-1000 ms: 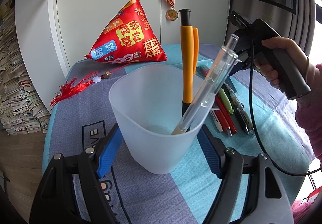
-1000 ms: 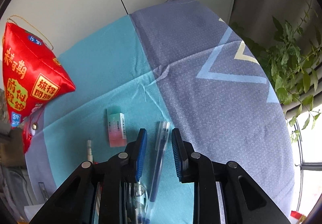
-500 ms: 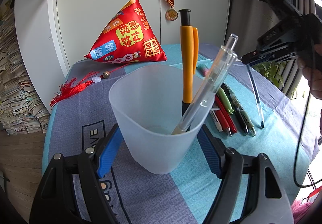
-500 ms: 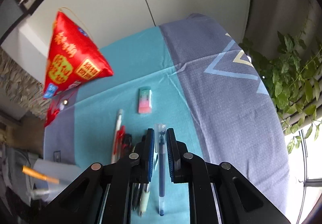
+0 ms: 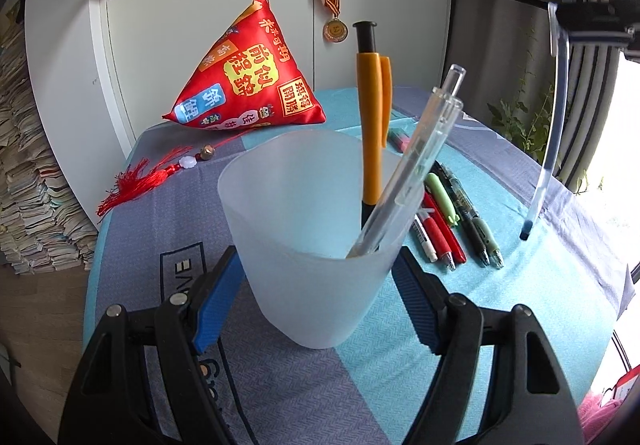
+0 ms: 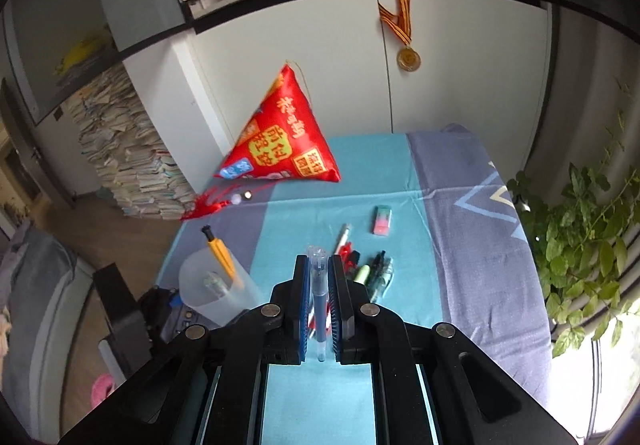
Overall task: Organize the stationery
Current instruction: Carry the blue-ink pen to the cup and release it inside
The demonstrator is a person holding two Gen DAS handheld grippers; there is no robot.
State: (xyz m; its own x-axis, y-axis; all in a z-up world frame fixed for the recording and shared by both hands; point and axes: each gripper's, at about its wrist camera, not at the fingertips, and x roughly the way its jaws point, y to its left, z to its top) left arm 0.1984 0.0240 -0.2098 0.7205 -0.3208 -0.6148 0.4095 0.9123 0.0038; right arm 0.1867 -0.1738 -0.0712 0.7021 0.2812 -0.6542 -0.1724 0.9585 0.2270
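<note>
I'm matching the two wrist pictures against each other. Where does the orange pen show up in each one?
Left wrist: the orange pen stands just right of centre, upright in the frosted cup, its black end on top.
Right wrist: lower left, it leans in the same cup, left of the gripper's fingers.
Shared landmark: the red triangular cushion at the table's far end.

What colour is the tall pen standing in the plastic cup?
Orange with a black top: the tall pen in the plastic cup; clearest in the left wrist view.
</note>
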